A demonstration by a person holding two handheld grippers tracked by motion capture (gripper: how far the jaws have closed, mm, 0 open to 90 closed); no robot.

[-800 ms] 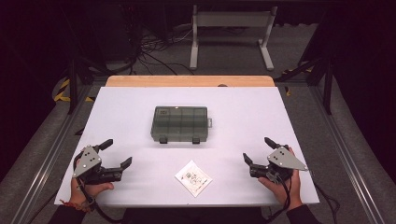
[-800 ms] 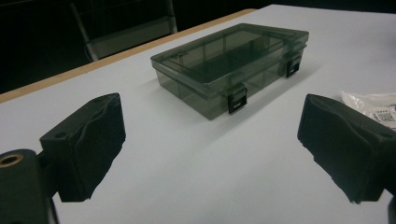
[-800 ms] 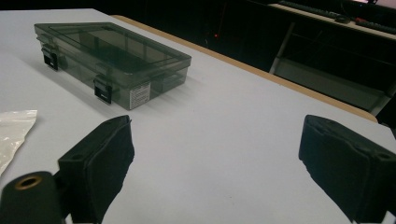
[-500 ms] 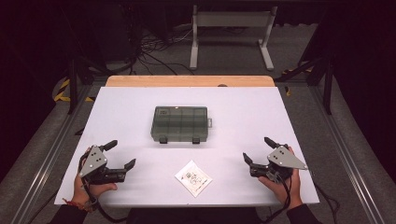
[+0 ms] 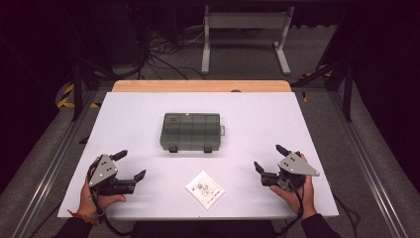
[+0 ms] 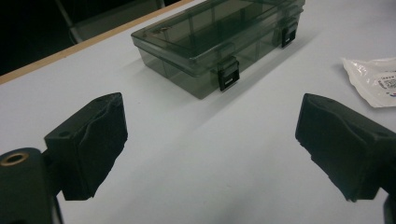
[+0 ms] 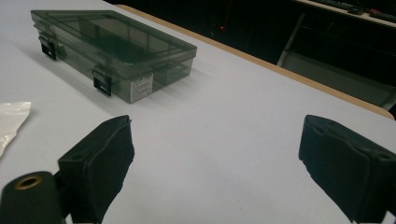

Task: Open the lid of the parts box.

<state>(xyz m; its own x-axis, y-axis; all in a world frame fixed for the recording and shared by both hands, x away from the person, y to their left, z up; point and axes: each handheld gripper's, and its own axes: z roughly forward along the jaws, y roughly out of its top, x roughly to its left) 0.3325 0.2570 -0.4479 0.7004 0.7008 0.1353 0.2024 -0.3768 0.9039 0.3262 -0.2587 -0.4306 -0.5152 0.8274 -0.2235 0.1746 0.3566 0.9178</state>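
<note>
The right gripper (image 7: 215,158) is hovering over the white counter (image 7: 224,116), its two black jaws standing wide apart with nothing between them. A smoky box (image 7: 112,49) with two black latches is lying ahead to the left, lid closed. A clear bag (image 7: 11,119) is peeking in at the left edge.

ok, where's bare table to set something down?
Wide bare strips left and right of the smoky translucent plastic compartment box, and behind it up to the wooden edge. Tightest spot: between the box and the small clear plastic packet.

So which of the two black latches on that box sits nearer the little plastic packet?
The right latch on the box's front edge; the packet lies almost straight below it.
</note>
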